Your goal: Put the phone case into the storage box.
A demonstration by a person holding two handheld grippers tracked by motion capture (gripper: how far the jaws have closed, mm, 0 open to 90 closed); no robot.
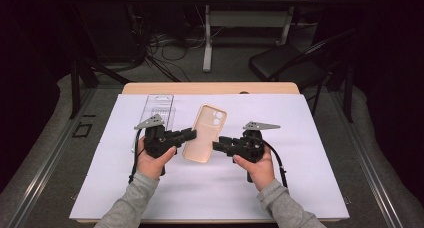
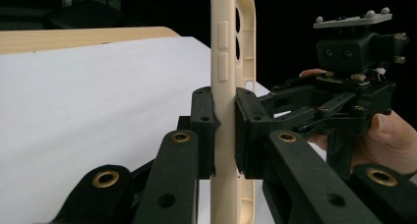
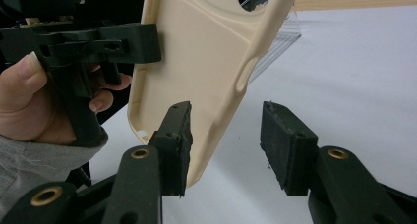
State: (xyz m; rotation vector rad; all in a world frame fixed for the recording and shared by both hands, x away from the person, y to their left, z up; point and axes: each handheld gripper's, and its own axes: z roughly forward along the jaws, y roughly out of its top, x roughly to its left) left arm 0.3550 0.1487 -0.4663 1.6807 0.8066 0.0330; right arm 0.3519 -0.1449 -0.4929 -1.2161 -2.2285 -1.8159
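The phone case (image 1: 204, 133) is held up off the white sheet (image 1: 300, 188) on the desk (image 1: 210, 88), between the two hands, with its long axis running away from the person and its camera cut-out at the far end. The left tongs (image 1: 191, 134) have it: in the left gripper view the two pads are pressed onto the case's side rim (image 2: 223, 111), one on each face, just below the side buttons, so the case stands edge-on between them.

The right tongs (image 3: 223, 135) stand apart and hold nothing. In the right gripper view the case's other long edge runs down between the open pads, close to the left-hand pad (image 3: 178, 135) and well clear of the other; whether it touches that nearer pad is hard to tell from this angle. So the case lies straight ahead of the right tongs, its edge already inside the gap, and closing there would likely pinch the rim opposite the left grip.

A clear plastic package (image 1: 159, 108) lies flat on the sheet beyond the left hand (image 1: 152, 160), apart from the case.
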